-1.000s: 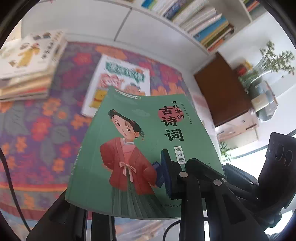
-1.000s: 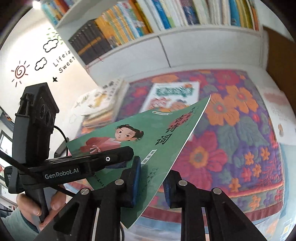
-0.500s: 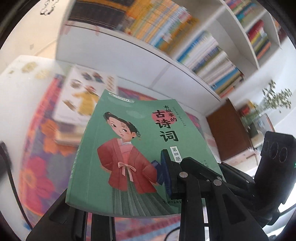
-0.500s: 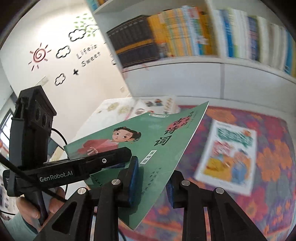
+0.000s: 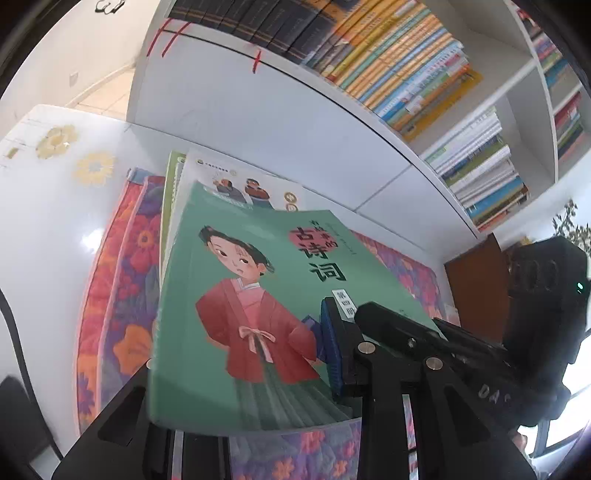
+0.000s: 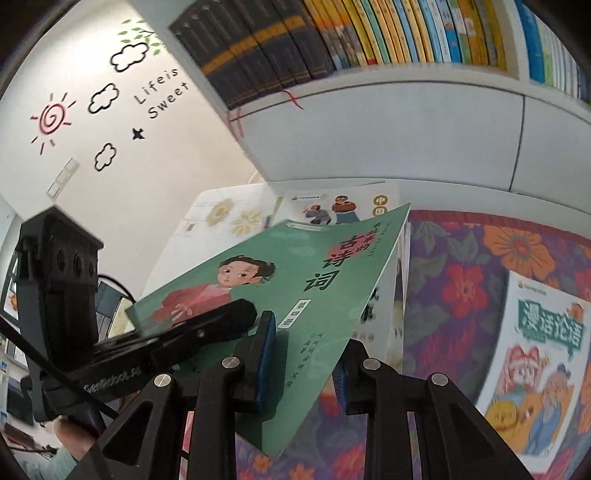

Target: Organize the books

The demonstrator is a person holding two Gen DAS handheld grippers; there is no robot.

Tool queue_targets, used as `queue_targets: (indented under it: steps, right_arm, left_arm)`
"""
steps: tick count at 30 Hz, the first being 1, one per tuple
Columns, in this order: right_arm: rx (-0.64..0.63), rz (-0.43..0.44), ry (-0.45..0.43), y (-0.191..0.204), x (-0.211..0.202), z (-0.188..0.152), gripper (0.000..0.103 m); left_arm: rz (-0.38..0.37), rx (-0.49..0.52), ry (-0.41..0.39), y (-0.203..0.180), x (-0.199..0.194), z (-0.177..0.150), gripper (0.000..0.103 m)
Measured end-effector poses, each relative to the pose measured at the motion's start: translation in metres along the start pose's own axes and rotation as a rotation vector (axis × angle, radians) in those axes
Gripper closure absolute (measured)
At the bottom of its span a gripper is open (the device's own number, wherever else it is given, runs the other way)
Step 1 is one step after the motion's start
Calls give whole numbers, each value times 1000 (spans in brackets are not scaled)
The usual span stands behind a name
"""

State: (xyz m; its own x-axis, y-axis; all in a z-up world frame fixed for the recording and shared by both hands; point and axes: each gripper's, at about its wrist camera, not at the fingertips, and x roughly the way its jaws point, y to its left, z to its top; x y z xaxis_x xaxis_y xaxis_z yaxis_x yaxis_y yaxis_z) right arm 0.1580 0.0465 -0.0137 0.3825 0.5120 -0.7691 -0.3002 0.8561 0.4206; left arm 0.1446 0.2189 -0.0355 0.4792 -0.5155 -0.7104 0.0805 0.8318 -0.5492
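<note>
Bookshelf [image 5: 424,74] packed, seemingly full of books [image 6: 369,33].

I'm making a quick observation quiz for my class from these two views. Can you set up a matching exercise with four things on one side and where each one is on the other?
Things:
1. green book
2. stack of books
3. cartoon-cover book
4. dark volumes

Places:
A. upright on the white shelf
B. lying alone, flat on the floral cloth
C. at the cloth's far corner, partly hidden by the held book
D. held up between the left gripper and right gripper

Pairs: 1-D, 2-C, 3-B, 4-A
</note>
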Motion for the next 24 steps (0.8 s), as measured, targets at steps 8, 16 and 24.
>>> queue_targets:
  steps: [8, 16, 24]
  right_arm:
    - [87, 50, 43, -27, 35, 19, 77]
    - [159, 10, 105, -47, 62, 14, 77]
    - [129, -47, 174, -41, 63, 7, 71]
  left_arm:
    - [3, -40, 32, 35, 10, 9, 74]
    - [115, -114, 24, 61, -2, 1, 75]
    - [140, -11, 59, 30, 0, -10, 75]
